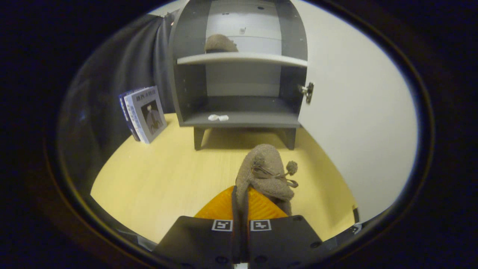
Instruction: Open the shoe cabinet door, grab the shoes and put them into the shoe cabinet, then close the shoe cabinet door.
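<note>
Now the gripper (241,194) is clenched on one brown slipper (266,175), low in the frame's centre.
A second slipper (220,43) sits on the open shoe cabinet's (239,59) upper shelf; its white door (358,112) stands right, two books (143,112) lean left on the pale wood floor (168,175).

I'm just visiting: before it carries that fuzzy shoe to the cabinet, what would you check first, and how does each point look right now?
1. Grip: gripper fingers closed on the brown fuzzy shoe: ok.
2. Cabinet door swung open: ok.
3. Path over the wooden floor to the shoe cabinet: ok.
4. Bottom shelf: a small white scrap lies at its front, room remains: ok.
5. Upper shelf: another shoe already there: ok.
6. Grip firmness: cannot tell.
</note>
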